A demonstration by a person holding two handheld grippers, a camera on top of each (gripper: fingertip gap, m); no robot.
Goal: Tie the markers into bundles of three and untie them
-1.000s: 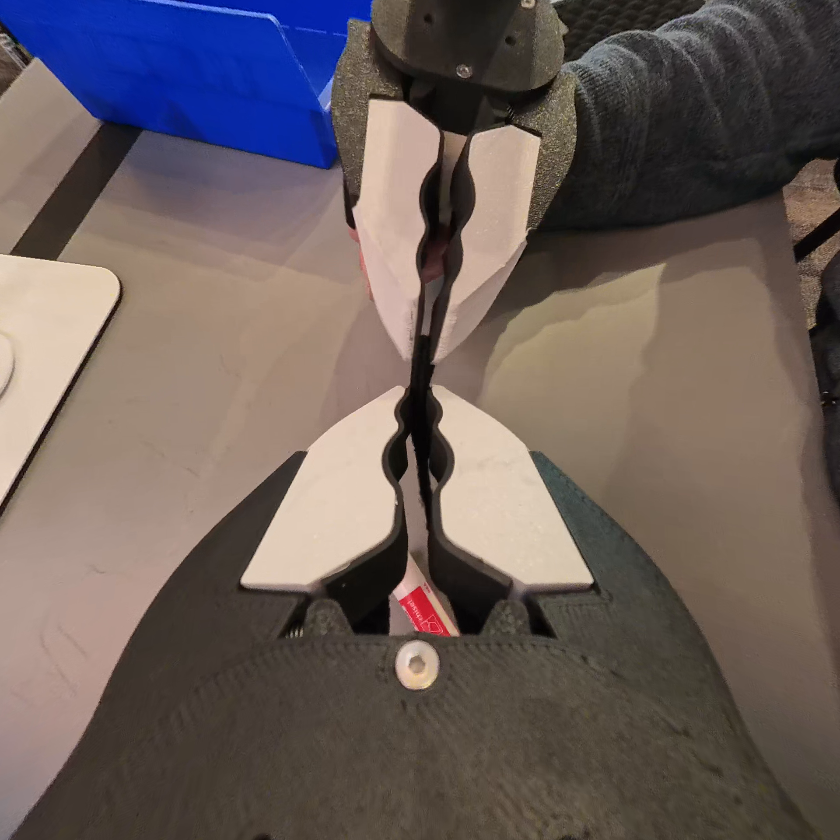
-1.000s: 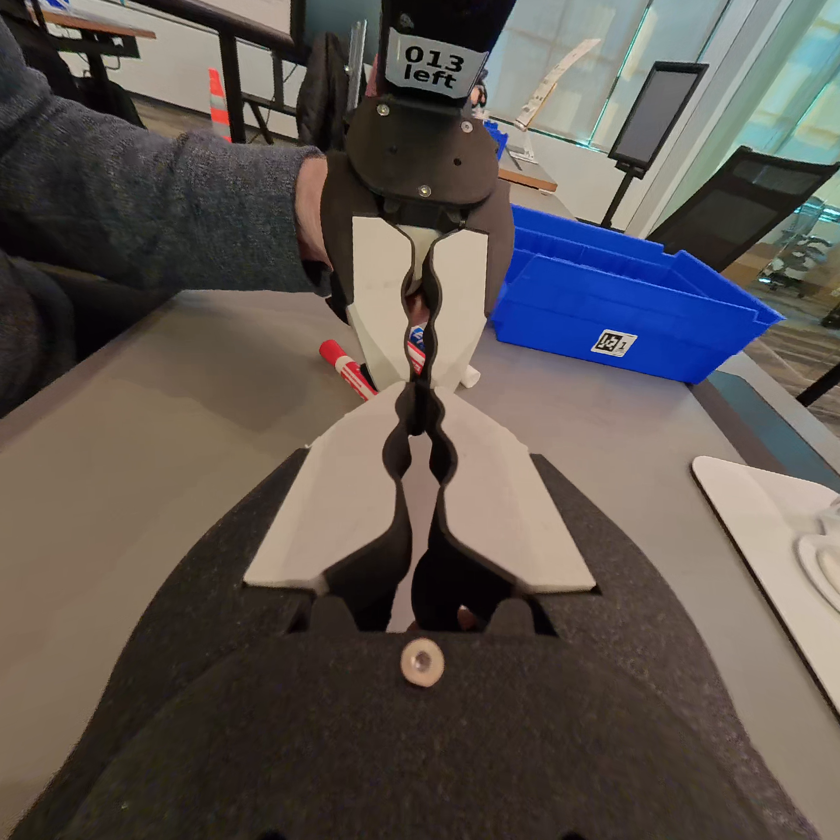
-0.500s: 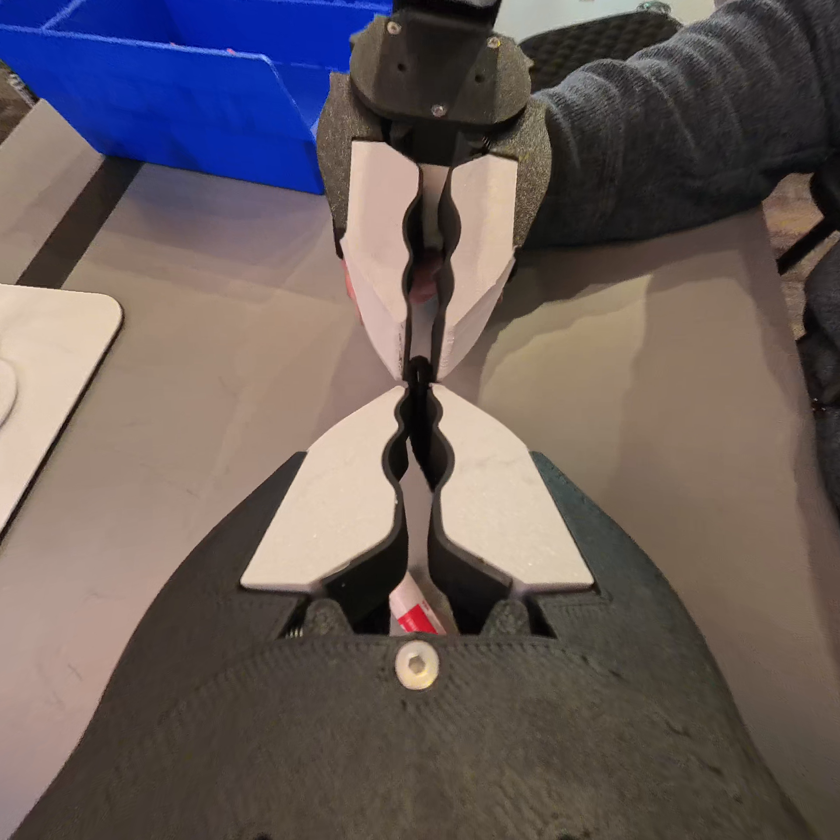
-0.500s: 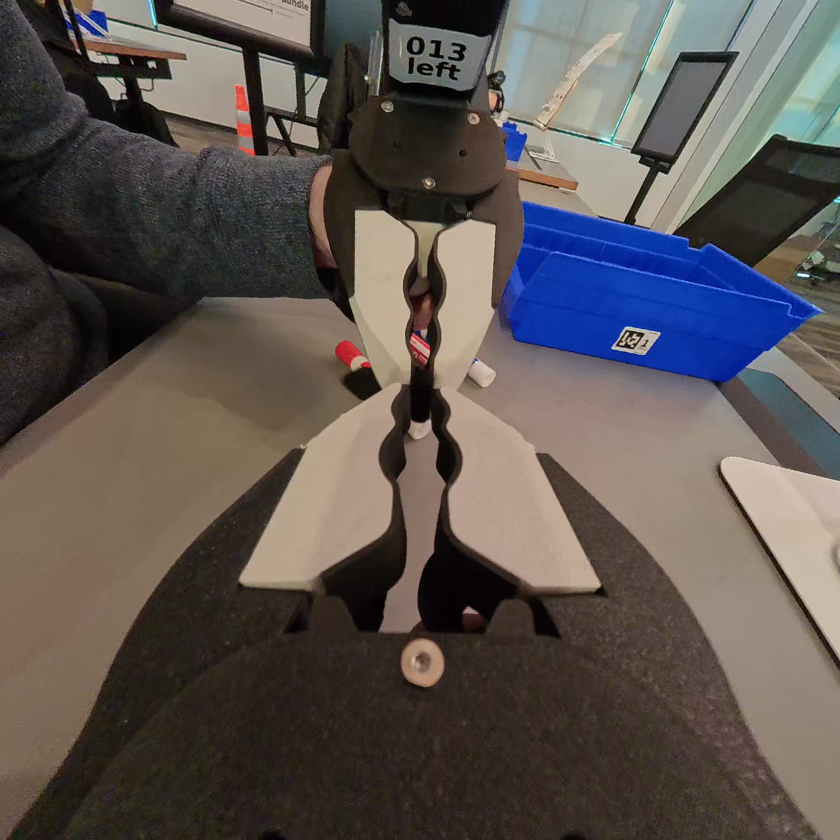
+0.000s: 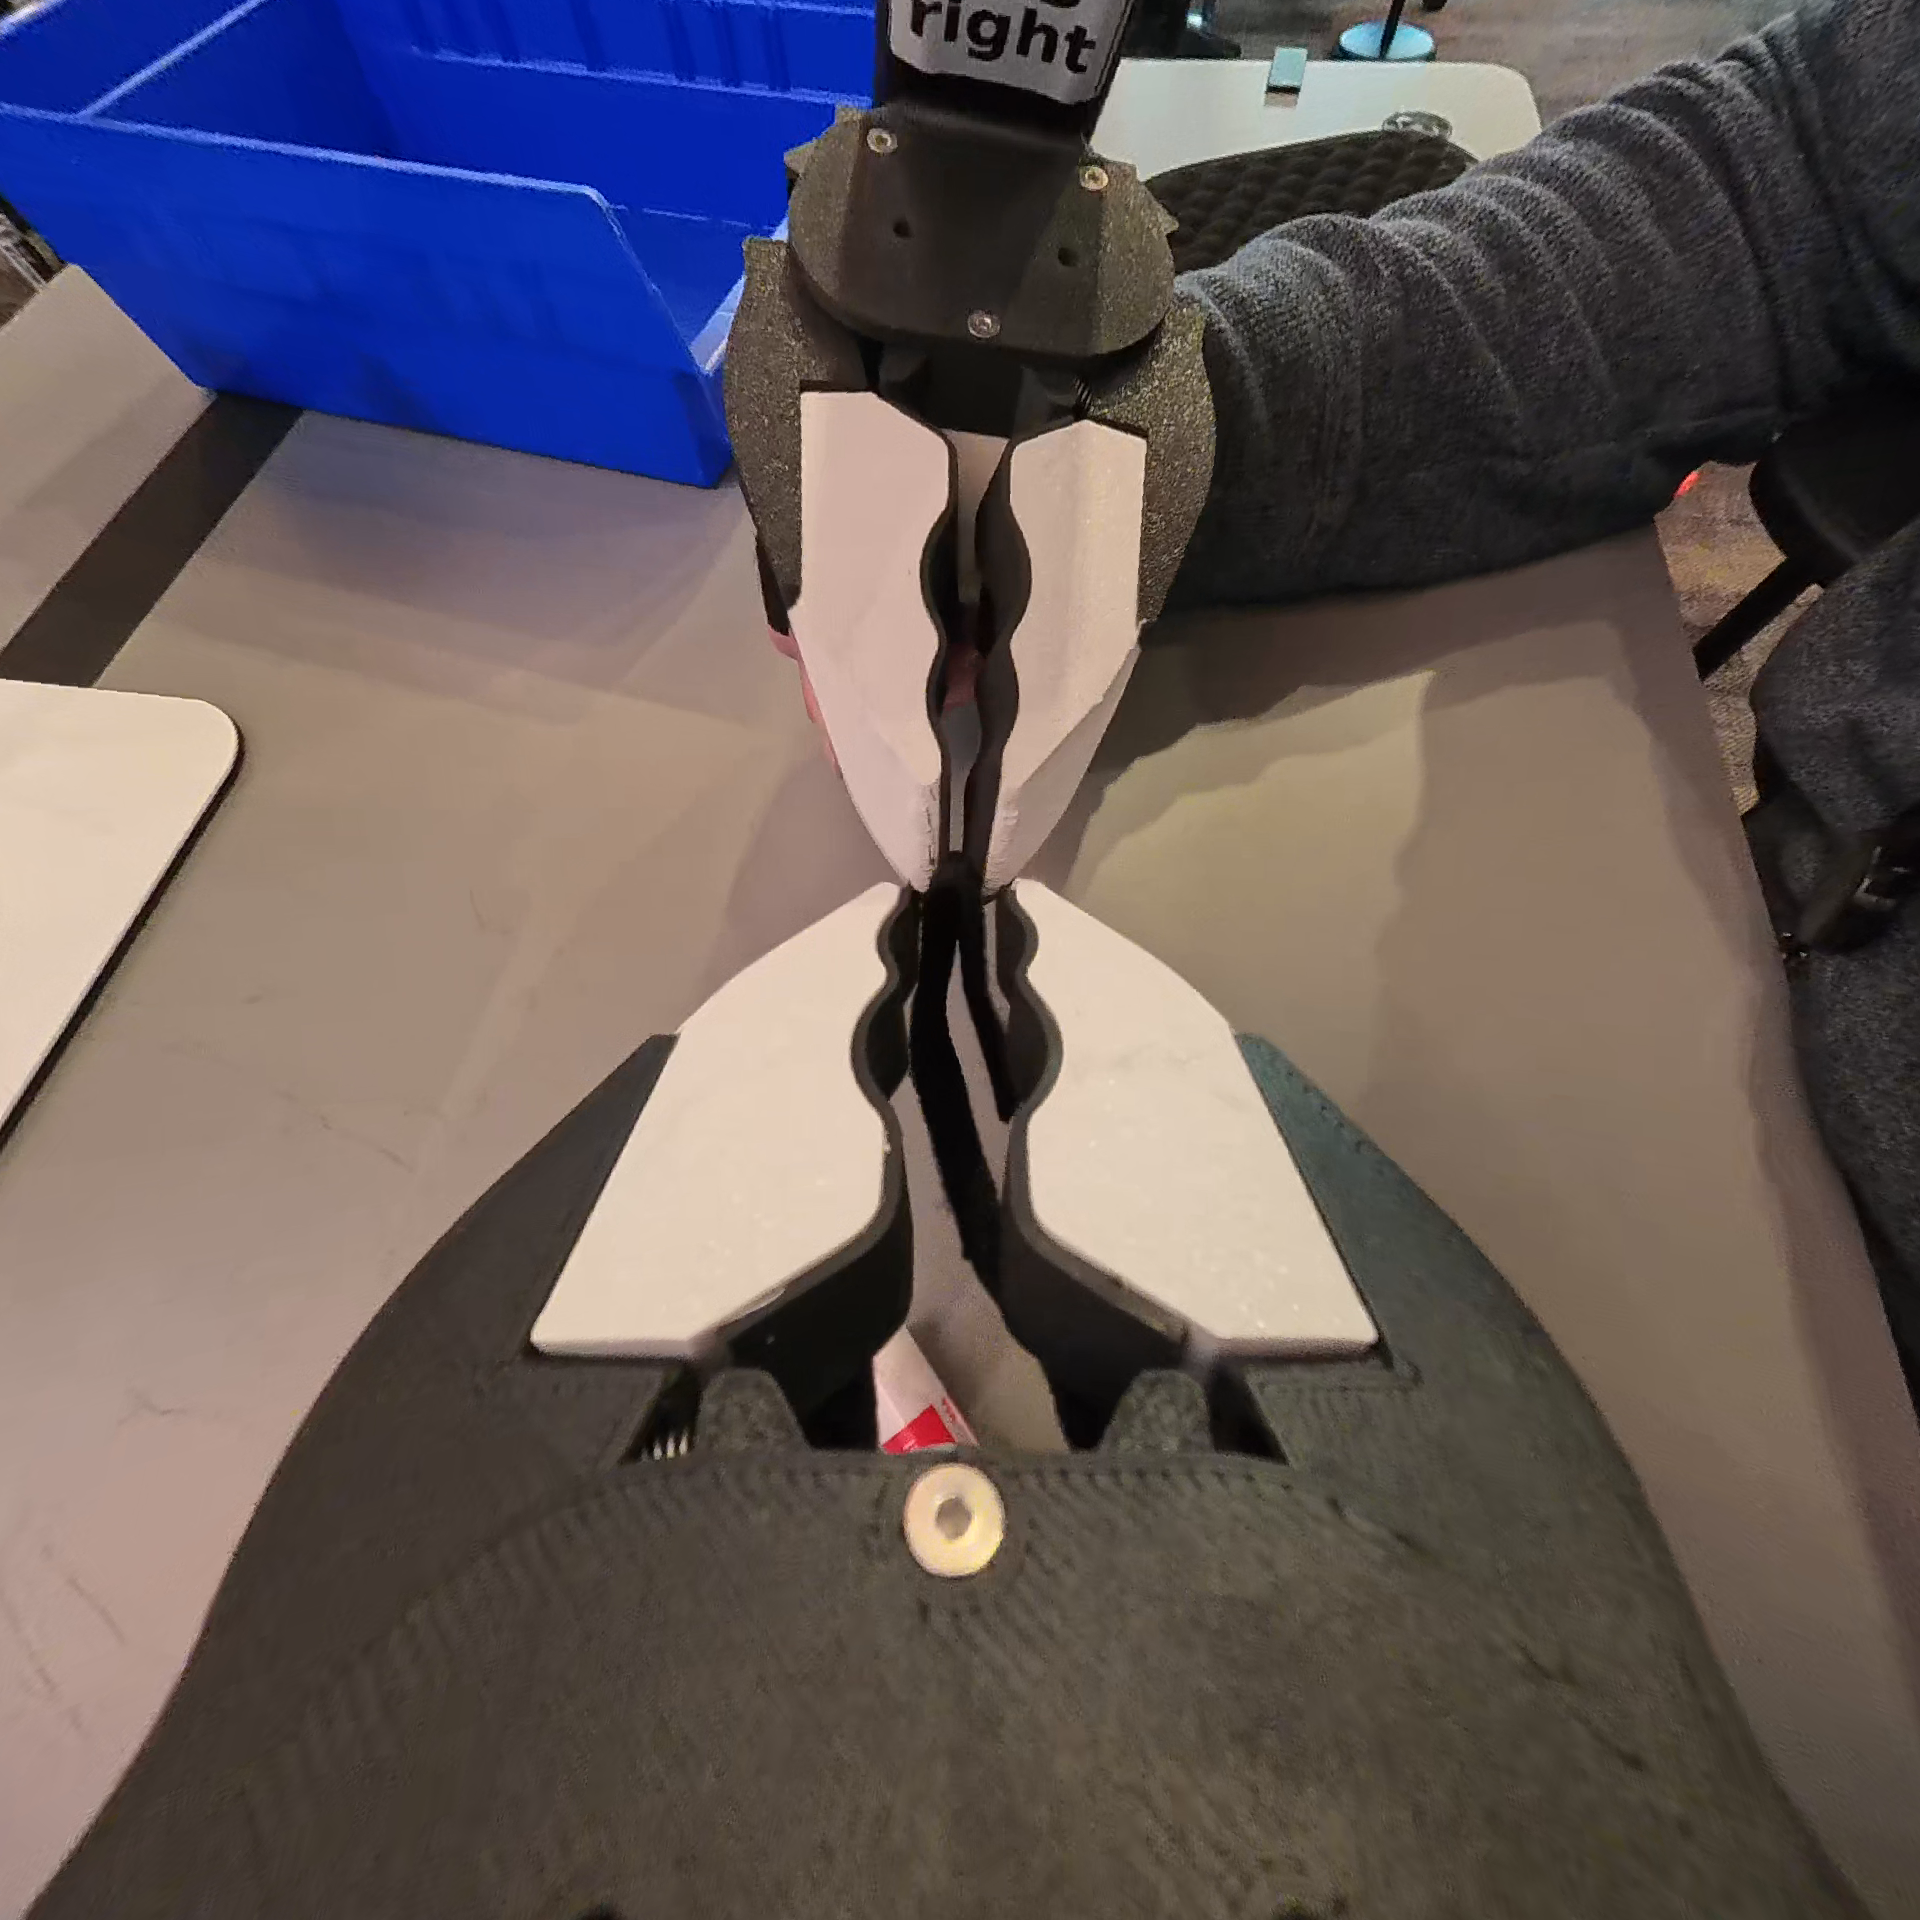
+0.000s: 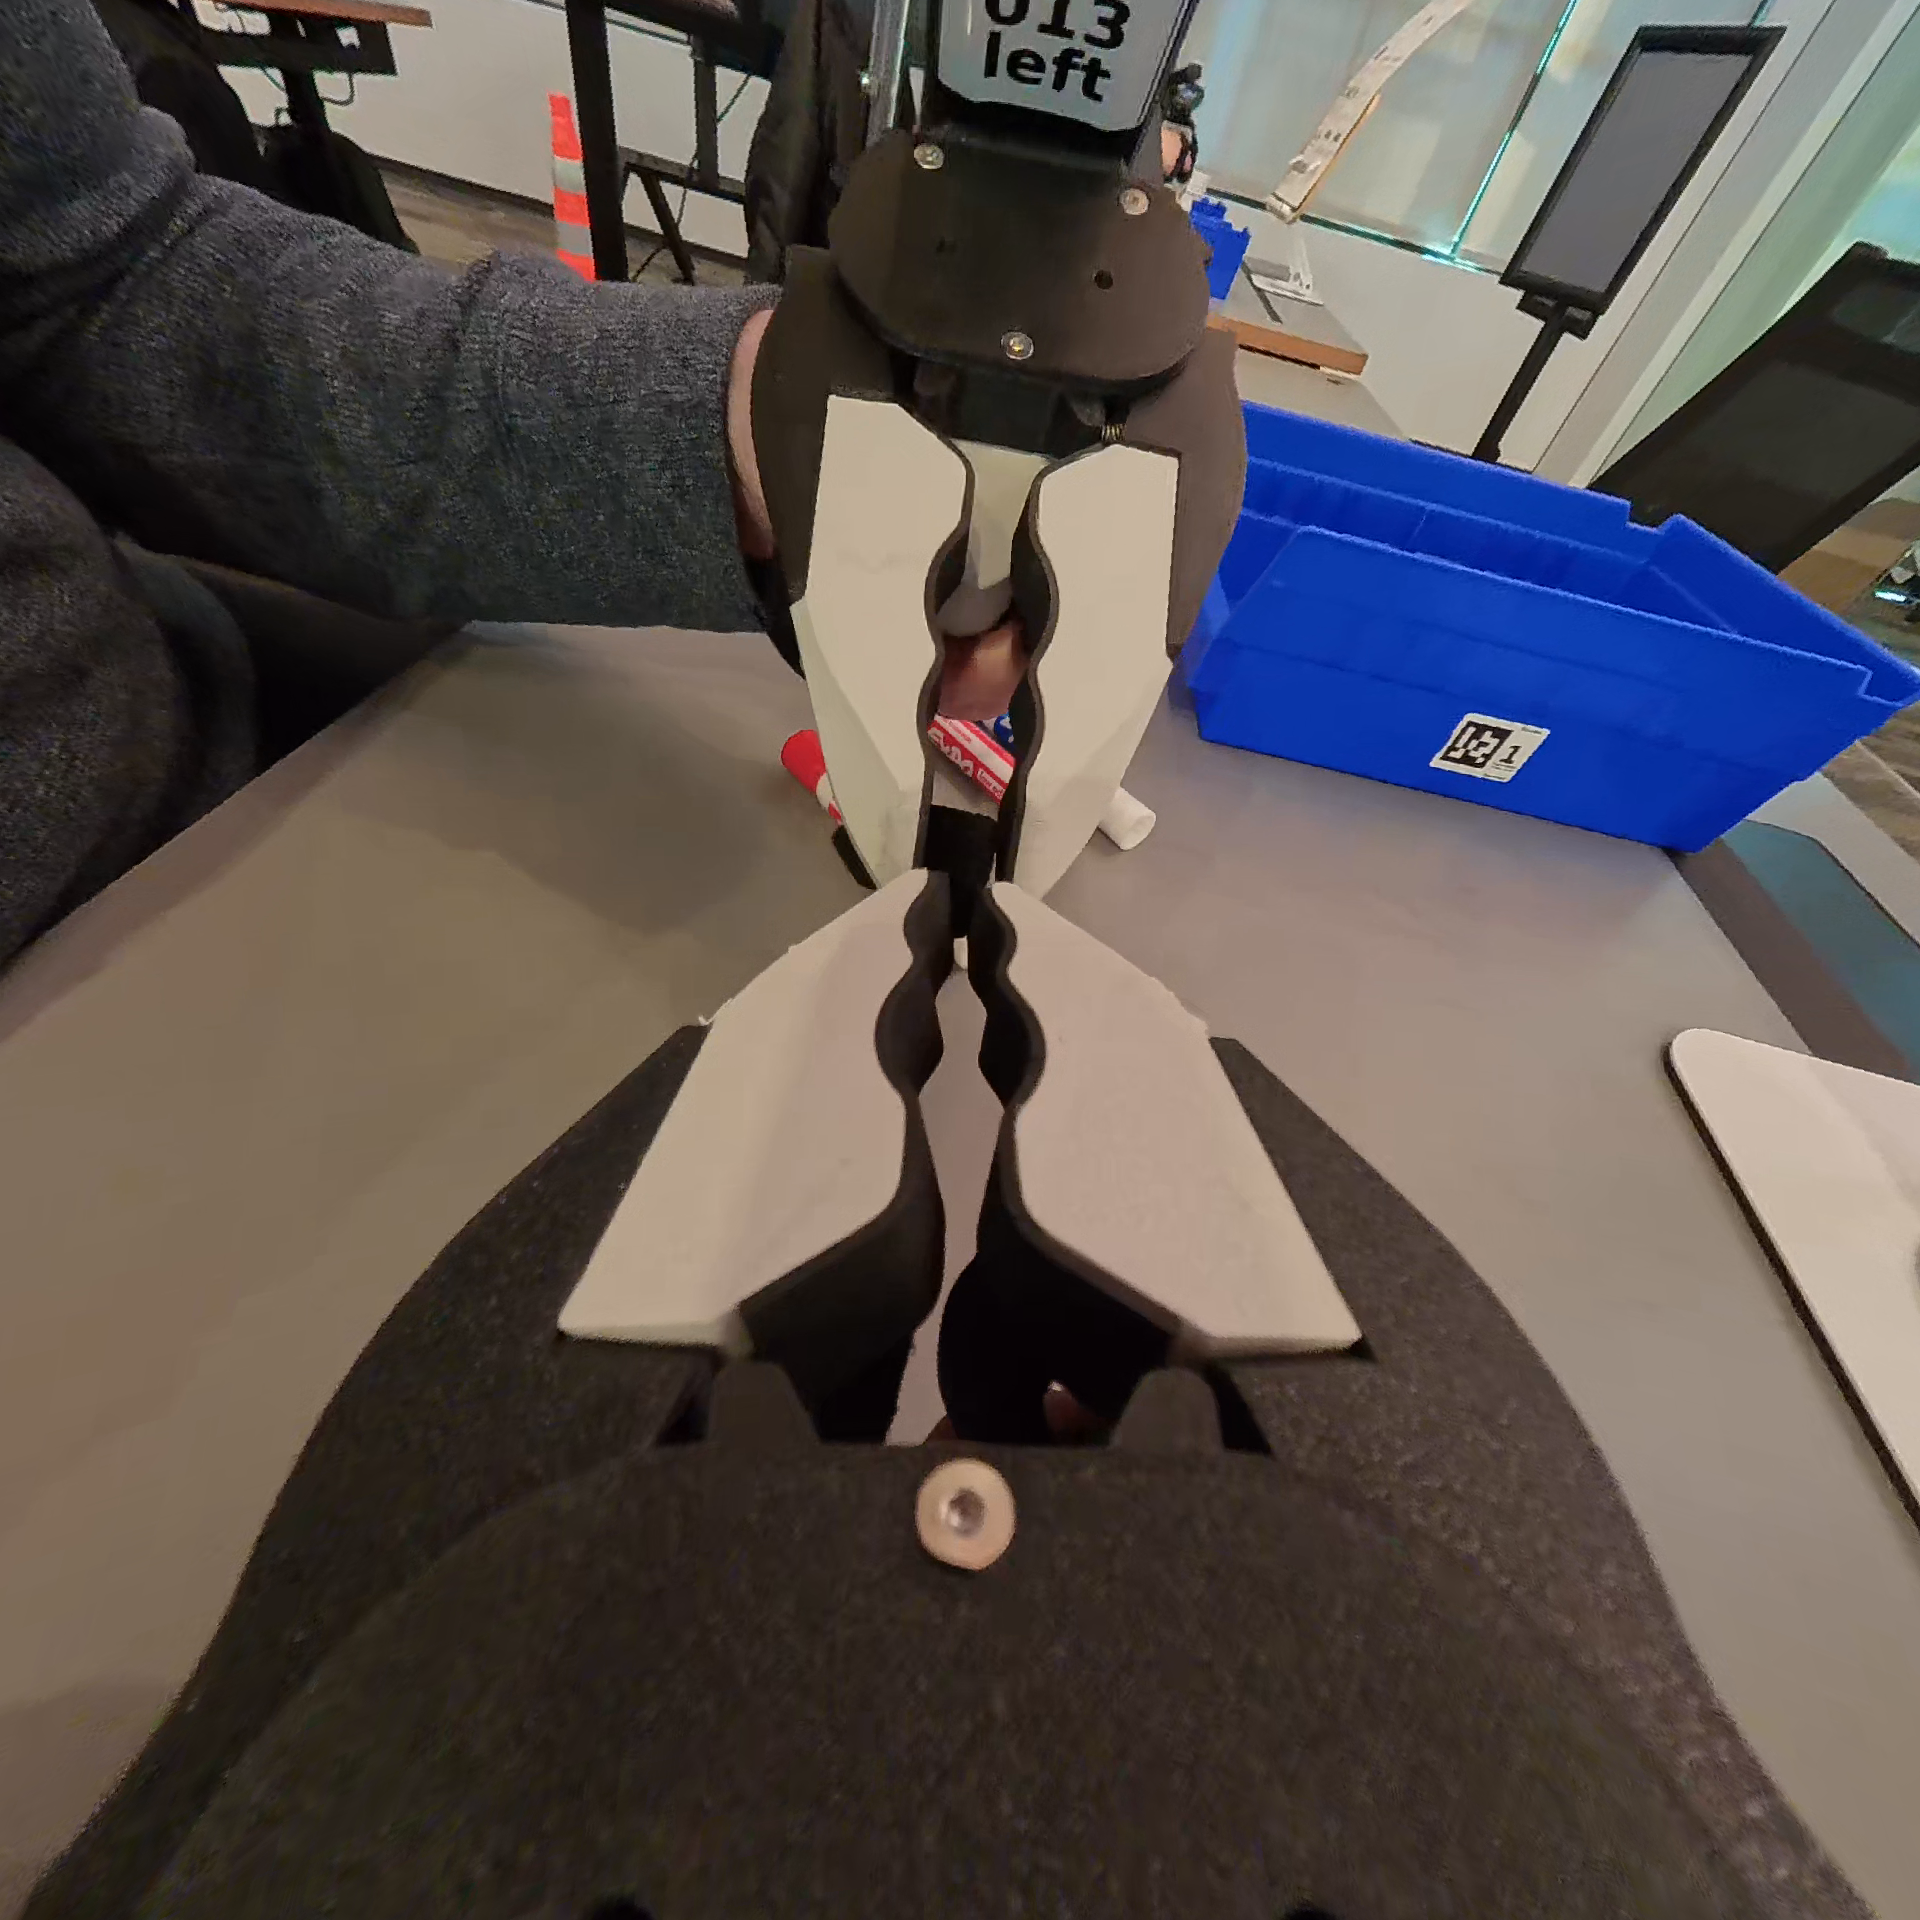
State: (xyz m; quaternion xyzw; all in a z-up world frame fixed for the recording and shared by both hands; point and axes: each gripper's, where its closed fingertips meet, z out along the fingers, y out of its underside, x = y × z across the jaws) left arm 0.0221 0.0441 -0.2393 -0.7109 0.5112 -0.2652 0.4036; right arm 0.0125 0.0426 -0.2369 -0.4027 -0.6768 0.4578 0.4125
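A white board (image 5: 94,842) was seen at the left edge of the surface (image 5: 416,831), with a blue bin (image 5: 343,260) at its far left corner. At the middle, the left claw (image 5: 956,914) and the right claw (image 5: 961,873) were met tip to tip above the surface. A black strap (image 5: 951,1091) was run between the left claw's fingers, which were clenched on it, and its other end was pinched in the right claw, clenched likewise. The markers (image 6: 971,758) were lying on the surface under the left claw, near the bin; only red-and-white barrels could be made out.

The strap was judged to be soft, limp and light, best gripped flat near its free end; the markers were judged stiff, light and liable to roll, so the band around them was the better hold.

Compared with a second earlier, the right claw had been brought closer and lifted, more strap had been drawn through the left claw's fingers, and the bin had come further into sight.
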